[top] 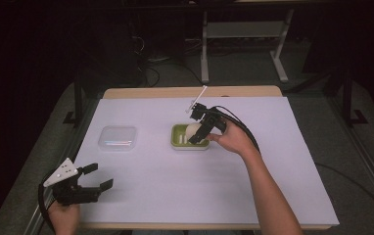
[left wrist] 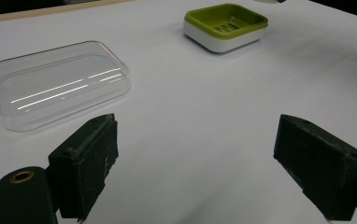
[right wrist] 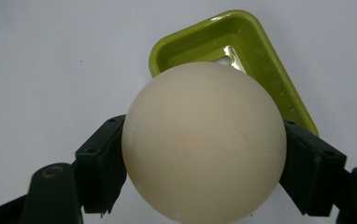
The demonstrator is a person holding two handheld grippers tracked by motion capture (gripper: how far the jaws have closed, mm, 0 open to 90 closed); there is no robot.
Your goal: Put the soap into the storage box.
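Gripping cream ball (right wrist: 203, 142), right claw (top: 198, 133) above green dish (right wrist: 265, 60); left claw (left wrist: 195, 163) wide open, empty, clear lid (left wrist: 57, 84) near.

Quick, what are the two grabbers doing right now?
Left gripper: open, holding nothing.
Right gripper: closed on the cream ball, above the green dish.

1. A lab or test workspace is indicated.
2. The table (top: 141, 196) is covered in plain white sheeting.
3. Cables (top: 151, 73) are strewn on the dark floor behind.
4. A white metal frame (top: 244, 44) is seen beyond.
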